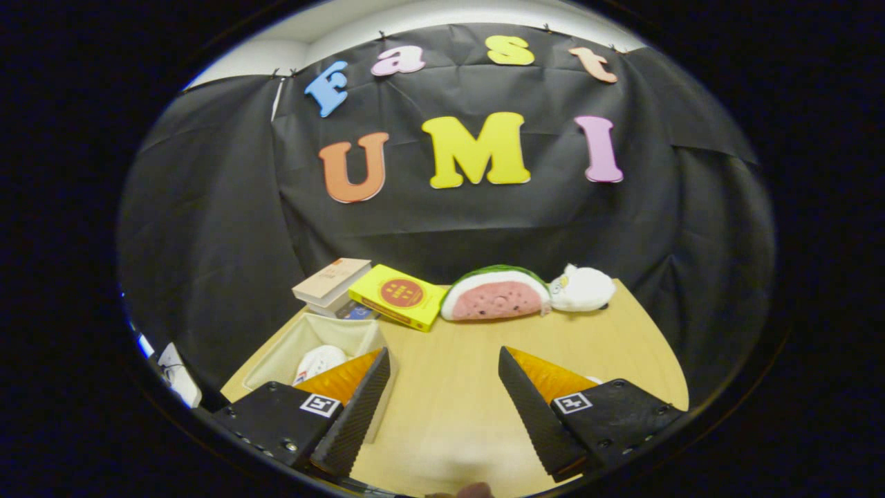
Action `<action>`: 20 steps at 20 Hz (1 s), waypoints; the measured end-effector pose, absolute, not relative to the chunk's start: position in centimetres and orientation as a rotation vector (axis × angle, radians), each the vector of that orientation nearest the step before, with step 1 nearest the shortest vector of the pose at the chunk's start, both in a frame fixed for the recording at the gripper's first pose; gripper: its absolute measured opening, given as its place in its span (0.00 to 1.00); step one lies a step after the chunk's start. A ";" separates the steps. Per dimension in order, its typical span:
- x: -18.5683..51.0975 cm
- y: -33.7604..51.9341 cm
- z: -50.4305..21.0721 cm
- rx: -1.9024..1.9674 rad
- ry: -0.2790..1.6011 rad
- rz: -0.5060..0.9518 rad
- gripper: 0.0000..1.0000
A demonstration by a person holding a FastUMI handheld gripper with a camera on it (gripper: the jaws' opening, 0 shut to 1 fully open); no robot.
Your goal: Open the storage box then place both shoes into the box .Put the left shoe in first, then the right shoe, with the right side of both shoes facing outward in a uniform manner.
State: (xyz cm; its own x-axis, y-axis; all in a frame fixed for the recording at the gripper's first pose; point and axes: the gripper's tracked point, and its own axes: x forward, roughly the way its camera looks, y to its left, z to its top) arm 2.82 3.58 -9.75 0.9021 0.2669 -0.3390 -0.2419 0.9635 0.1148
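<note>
Beside the left jaw, partly hidden behind it, the open storage box (pixel 314 339) is seen on the table (pixel 449 387) with one white shoe (pixel 317 361) inside, while the jaws are held wide and empty, so the second shoe must be fetched.

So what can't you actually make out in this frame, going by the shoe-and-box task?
- Storage box: open; its near corner sits behind the left finger.
- White shoe in the box: partly hidden by that finger; left or right, and its facing, cannot be told.
- White thing beside the table: cut off by the fisheye edge.
- Gripper: open, fingers holding nothing.
</note>
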 end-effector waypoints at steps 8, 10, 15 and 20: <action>2.0 -12.9 -17.2 -0.025 0.408 0.132 0.96; 2.0 -15.7 -19.8 0.003 0.458 0.097 0.96; 2.4 -17.7 -26.3 0.058 0.608 0.096 0.96; 4.8 -17.9 -31.9 0.061 0.730 0.118 0.96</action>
